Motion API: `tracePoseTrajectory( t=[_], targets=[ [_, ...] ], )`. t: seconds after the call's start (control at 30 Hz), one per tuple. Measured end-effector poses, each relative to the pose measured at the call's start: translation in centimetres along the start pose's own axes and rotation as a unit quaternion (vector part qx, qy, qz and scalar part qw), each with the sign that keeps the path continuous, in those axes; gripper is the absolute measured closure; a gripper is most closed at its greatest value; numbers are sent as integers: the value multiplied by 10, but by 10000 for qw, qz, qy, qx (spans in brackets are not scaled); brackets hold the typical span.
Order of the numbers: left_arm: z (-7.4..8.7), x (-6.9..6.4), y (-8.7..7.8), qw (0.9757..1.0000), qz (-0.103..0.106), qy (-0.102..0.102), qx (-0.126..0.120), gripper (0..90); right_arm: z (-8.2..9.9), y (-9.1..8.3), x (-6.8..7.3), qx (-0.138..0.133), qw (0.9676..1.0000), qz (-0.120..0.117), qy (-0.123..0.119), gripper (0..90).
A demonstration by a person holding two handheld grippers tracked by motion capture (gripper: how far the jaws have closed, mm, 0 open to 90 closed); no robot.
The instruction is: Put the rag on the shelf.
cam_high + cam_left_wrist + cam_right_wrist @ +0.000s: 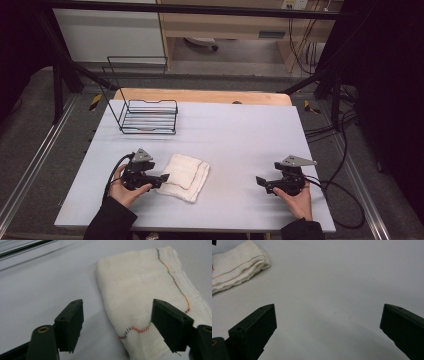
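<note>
left gripper [164,178] at folded white cloth [186,176], jaws wide, empty.
cloth lies near-left on pale table [240,135], just right of its tips; right gripper [260,182] wide, empty, well apart.

The pale grey tabletop [240,135] carried a folded white cloth [184,176] near its front left and a black wire rack [149,117] at its far left.

Grey carpet [30,145], wooden desk [225,22] behind
</note>
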State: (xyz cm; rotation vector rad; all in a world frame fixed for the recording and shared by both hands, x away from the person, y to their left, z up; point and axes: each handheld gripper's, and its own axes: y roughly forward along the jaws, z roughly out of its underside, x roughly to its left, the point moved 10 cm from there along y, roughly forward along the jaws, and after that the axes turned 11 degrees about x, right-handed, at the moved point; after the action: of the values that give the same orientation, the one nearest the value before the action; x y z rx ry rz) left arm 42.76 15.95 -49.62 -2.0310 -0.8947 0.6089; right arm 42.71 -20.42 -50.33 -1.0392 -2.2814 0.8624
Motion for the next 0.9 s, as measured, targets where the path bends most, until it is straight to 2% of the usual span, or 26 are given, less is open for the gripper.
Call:
tracePoseTrajectory(
  t=[0.13, 0.2, 0.43, 0.5, 0.6, 0.7, 0.77, 0.83, 0.9],
  targets=[
    [-10, 1, 10, 9996, 225, -9, 154, 183, 0, 0, 0, 17, 10000, 6, 2, 12],
    [-19, 2, 11, 9996, 282, 8, 58, 170, 0, 0, 0, 16, 10000, 17, -2, 12],
    [-43, 13, 18, 9998, 81, -149, -134, 194, 1, 2, 0, 62, 10000, 14, 4, 12],
    [-47, 17, 24, 9997, -10, -178, -140, 251, 1, 1, 0, 58, 10000, 14, 5, 12],
    [-49, 20, 34, 9993, 42, -354, -139, 364, 2, 2, 0, 74, 10000, 17, -7, 12],
    [-47, 22, 43, 9992, 21, -389, -19, 416, 2, 3, 1, 92, 10000, 11, -5, 12],
    [-44, 24, 46, 9994, 5, -338, 76, 454, 2, 3, 0, 99, 9999, 20, -3, 12],
    [-45, 25, 47, 9992, 75, -387, 56, 522, 2, 3, 0, 95, 10000, 28, -1, 13],
    [-44, 26, 49, 9990, 133, -429, 49, 539, 2, 3, 0, 100, 9999, 30, -6, 13]
  ],
)
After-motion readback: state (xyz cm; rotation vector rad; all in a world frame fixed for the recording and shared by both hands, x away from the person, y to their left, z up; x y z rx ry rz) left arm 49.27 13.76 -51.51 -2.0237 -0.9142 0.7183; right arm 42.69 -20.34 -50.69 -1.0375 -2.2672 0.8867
